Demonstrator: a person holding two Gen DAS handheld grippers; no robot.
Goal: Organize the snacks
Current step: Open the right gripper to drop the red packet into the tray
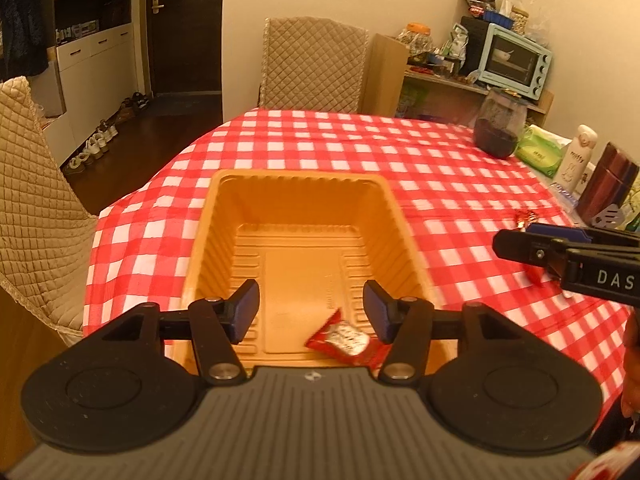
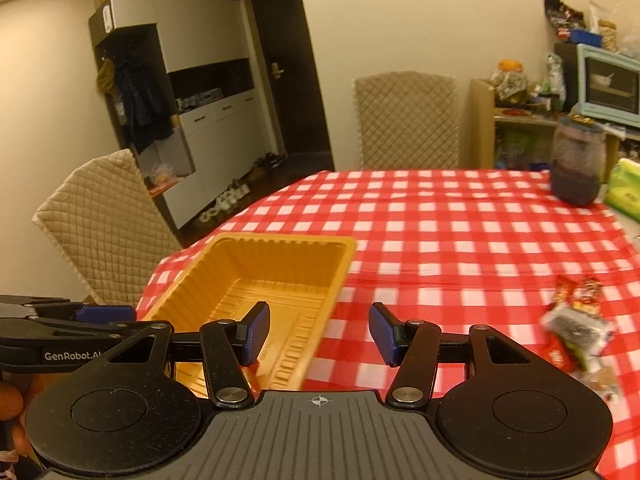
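- As matters stand, one red snack packet (image 1: 346, 338) lies inside the orange tray (image 1: 224, 200), at its near end; I judge the task barely begun.
- Beyond the tray's right side, a loose pile of snacks (image 2: 576, 332) waits on the checked tablecloth (image 2: 440, 220), well apart from the tray.
- Left gripper (image 1: 311, 308) hangs over the tray's near end, jaws spread, nothing between them.
- Right gripper (image 2: 319, 330) sits at the tray's right edge, jaws likewise spread and empty.
- Remaining work: transfer of the pile into the tray.
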